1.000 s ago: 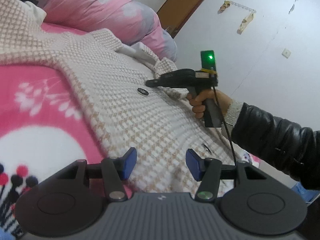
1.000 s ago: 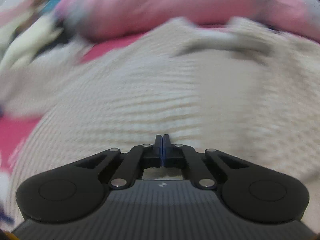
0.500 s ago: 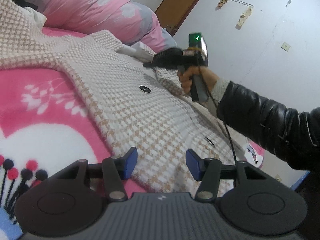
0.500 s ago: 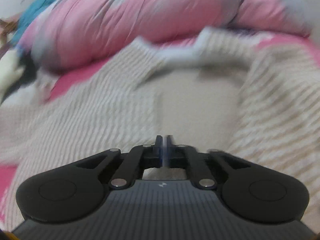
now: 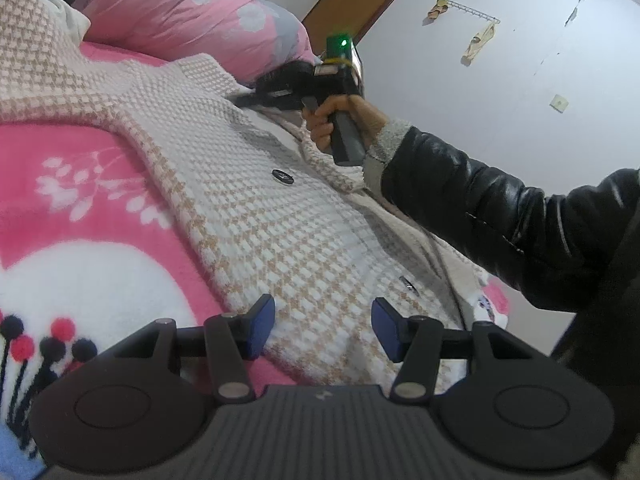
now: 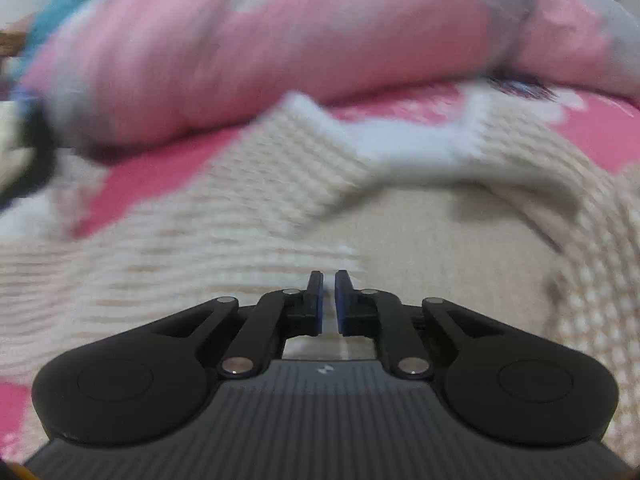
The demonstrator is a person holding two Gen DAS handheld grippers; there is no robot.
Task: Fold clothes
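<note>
While the checked cardigan lay spread flat on the pink bed, the left hand-held gripper hovered over its hem with jaws apart, gripping nothing. The right hand-held gripper, near the collar, had its jaws almost together, only a thin gap between them, empty. A pink quilt lay behind.

Nubby woven cardigan, fleecy blanket, glossy leather sleeve.
</note>
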